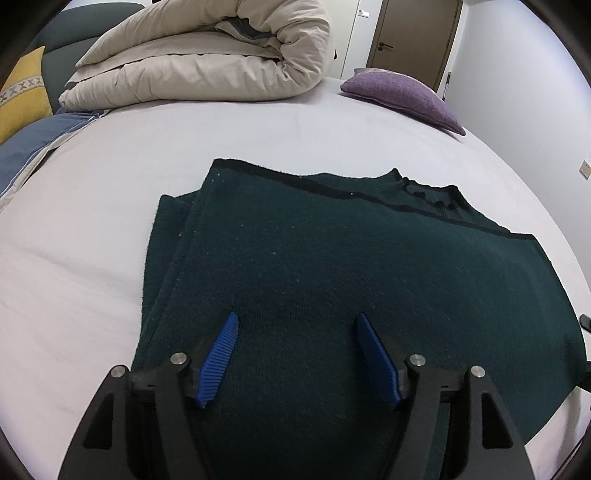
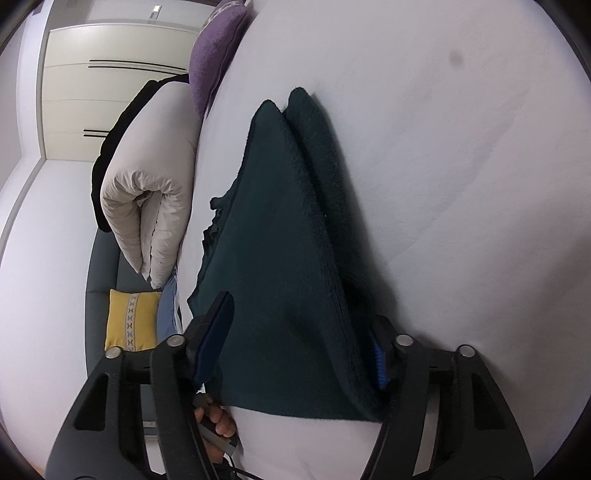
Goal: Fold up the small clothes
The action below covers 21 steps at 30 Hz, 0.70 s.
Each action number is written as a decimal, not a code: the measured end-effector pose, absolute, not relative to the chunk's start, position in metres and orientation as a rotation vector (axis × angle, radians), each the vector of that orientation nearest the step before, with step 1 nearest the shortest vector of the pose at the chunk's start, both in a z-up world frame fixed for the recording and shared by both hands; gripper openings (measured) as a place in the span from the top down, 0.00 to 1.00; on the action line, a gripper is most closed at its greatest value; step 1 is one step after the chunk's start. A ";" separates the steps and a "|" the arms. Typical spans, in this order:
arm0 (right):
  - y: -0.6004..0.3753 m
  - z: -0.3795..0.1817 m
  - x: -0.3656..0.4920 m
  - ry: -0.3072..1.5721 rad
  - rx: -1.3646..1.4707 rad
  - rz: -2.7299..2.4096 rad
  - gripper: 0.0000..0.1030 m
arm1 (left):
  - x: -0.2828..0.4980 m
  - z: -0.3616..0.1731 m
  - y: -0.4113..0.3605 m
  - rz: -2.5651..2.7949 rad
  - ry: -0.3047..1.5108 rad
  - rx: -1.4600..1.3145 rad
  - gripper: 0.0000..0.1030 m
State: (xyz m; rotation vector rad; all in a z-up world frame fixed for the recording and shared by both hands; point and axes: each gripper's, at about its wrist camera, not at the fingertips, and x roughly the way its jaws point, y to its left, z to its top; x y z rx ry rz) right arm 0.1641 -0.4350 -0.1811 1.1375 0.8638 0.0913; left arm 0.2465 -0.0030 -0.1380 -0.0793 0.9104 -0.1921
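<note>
- Illumination: soft, even and fairly bright indoor light in both views; no source is visible.
- Shadows: faint and diffuse; a soft shadow lies under the rolled beige quilted duvet (image 1: 207,62) and beside the folded dark green knitted garment (image 2: 280,258).
- Exposure: the pale lilac bed sheet (image 1: 177,147) reads near-white with little texture; the garment's knit detail is largely lost in darkness.
- Glare: none; small highlights sit on the metal pins of the gripper arms.
- Distortion: strong fisheye curvature bends the brown wooden door (image 1: 413,33); black vignette fills every corner.
- Focus: centres are sharp; the edges soften.
- Defect: a dark smudge (image 2: 456,56) appears on the sheet in the right wrist view.
</note>
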 end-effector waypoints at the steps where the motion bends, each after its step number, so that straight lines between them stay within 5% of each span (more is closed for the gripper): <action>1: -0.434 -0.183 0.166 0.864 1.145 0.087 0.56 | 0.246 -0.138 -0.002 -0.194 0.910 -0.083 0.31; 7: -0.430 -0.197 0.168 0.854 1.183 0.052 0.83 | 0.246 -0.140 -0.001 -0.197 0.907 -0.086 0.31; 21: -0.393 -0.162 0.186 0.860 0.893 -0.126 0.88 | 0.251 -0.133 0.004 -0.237 0.933 -0.139 0.32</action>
